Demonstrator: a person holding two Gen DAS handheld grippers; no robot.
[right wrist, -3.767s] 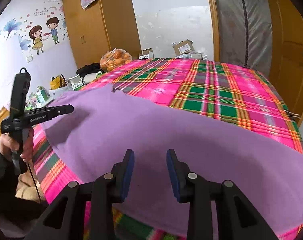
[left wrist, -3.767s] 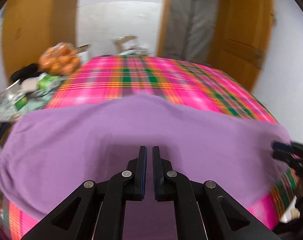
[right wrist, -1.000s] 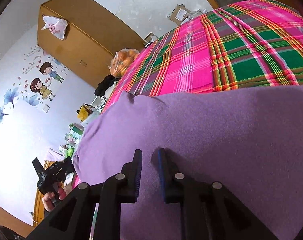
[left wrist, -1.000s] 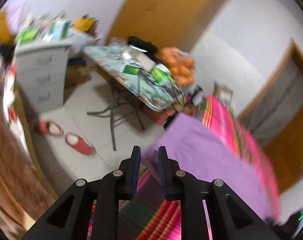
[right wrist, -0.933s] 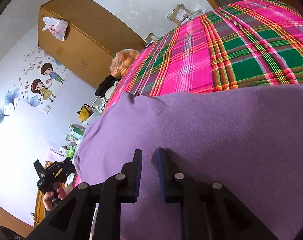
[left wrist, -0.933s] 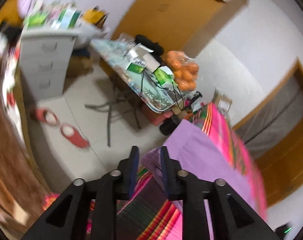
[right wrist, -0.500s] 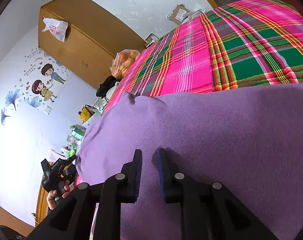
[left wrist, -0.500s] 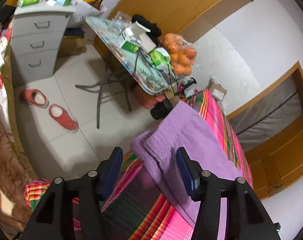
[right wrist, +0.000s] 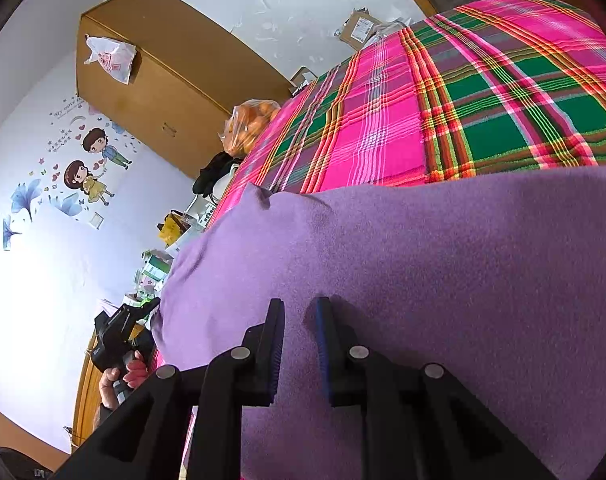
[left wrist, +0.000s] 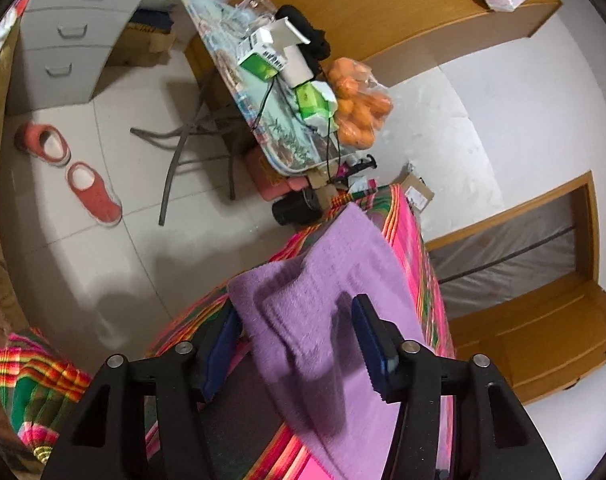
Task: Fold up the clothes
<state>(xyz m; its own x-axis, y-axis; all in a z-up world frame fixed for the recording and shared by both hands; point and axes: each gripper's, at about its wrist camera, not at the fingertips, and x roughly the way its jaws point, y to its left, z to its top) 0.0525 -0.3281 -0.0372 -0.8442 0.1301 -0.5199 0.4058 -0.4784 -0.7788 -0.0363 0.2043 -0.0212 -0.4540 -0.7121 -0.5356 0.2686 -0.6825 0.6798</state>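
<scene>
L gripper (left wrist: pixel 299 344): jaws wide apart, straddling the bunched corner of the purple garment (left wrist: pixel 335 320) w/o pinching it; the corner lies loose between the blue pads (left wrist: pixel 369 336). R gripper (right wrist: pixel 299 344): jaws nearly together, narrow gap, pressed down on the purple cloth; can't tell if any fabric is pinched between them.

Garment: plain lilac-purple, soft fuzzy knit, no print. Lies spread over the near part of the plaid bedspread (right wrist: pixel 483 92) (pink/green/orange checks). In L view its near-left corner shows doubled layers w/ a rumpled edge, hanging just over the bed edge. In R view (right wrist: pixel 423 264) the top surface is broad, mostly smooth, a small pucker at the far-left corner.

Beyond, L view: tiled floor w/ red slippers (left wrist: pixel 91 188), folding table (left wrist: pixel 263 120) cluttered w/ boxes, bag of oranges (left wrist: pixel 359 104) on it, grey drawer unit (left wrist: pixel 75 40), wooden wardrobe (left wrist: pixel 383 8) at the back wall.
</scene>
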